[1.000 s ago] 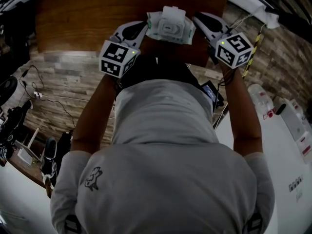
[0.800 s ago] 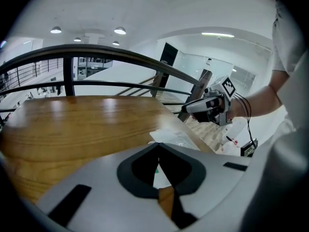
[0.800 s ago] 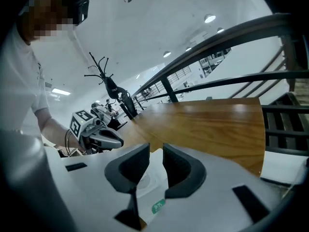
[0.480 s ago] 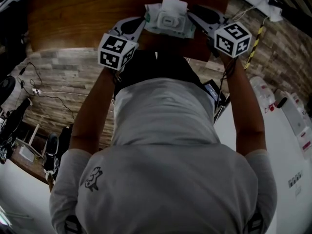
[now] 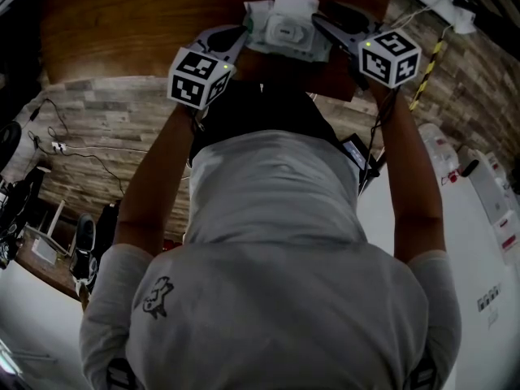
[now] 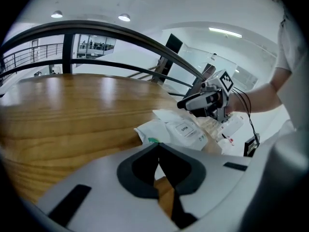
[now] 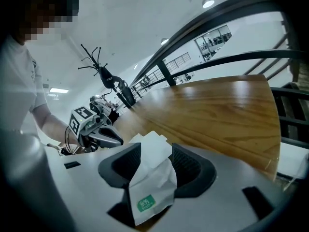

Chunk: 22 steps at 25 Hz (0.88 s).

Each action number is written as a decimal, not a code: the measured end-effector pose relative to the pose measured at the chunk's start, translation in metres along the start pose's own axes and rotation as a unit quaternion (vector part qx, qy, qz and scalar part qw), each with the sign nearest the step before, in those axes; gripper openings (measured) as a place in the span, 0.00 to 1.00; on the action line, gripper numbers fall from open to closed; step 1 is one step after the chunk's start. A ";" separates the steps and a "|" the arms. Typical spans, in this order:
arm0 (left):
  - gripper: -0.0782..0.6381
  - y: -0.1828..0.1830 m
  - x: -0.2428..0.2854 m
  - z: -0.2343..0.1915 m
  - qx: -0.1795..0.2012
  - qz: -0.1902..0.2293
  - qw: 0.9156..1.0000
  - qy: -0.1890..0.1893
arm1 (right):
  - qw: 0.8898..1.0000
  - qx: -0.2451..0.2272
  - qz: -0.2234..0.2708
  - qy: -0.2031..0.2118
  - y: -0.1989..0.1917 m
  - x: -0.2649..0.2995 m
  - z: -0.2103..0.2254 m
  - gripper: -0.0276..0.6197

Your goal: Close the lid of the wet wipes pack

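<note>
We're pinching the wet wipes pack (image 5: 286, 32) by its left end seal in the left gripper (image 5: 243, 33) at the bench's (image 5: 122, 31) near edge; right gripper (image 5: 319, 19) has just been opening, right seal loose between its jaws. We're reckoning it light, floppy, slippery: grip the seals only

There is one white soft plastic wet wipes pack (image 5: 286, 32) and one brown wooden table (image 5: 130, 31). I count two grey two-jaw grippers, the left gripper (image 5: 242, 31) and the right gripper (image 5: 318, 20), and one person in a pale shirt (image 5: 276, 242).
</note>
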<state>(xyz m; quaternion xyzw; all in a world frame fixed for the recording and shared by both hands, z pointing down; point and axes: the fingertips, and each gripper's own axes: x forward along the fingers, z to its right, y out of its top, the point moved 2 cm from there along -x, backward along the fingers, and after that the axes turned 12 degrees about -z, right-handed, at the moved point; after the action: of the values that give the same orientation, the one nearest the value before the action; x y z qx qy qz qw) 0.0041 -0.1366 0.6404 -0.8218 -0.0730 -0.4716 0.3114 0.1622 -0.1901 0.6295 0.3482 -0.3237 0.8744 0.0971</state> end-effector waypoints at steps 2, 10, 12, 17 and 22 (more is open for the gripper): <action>0.13 0.000 0.003 0.000 0.001 -0.004 1.000 -0.002 | 1.000 0.001 -0.007 0.003 -0.001 0.004 0.002 0.34; 0.13 -0.004 0.014 0.003 0.001 -0.016 1.000 -0.007 | 0.999 0.012 -0.042 0.027 -0.011 0.021 0.010 0.37; 0.13 -0.004 0.017 0.003 0.002 -0.019 1.000 -0.008 | 0.998 0.014 -0.044 0.030 -0.010 0.022 0.012 0.37; 0.13 -0.003 0.023 0.003 0.005 -0.025 1.000 -0.014 | 0.998 0.014 -0.048 0.040 -0.009 0.023 0.015 0.37; 0.13 -0.003 0.023 0.002 0.004 -0.023 1.000 -0.014 | 0.998 0.002 -0.049 0.044 -0.004 0.022 0.010 0.37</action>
<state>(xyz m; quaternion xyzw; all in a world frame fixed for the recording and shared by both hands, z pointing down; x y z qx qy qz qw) 0.0170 -0.1365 0.6602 -0.8252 -0.0985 -0.4668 0.3023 0.1527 -0.1943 0.6515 0.3247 -0.3001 0.8837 0.1535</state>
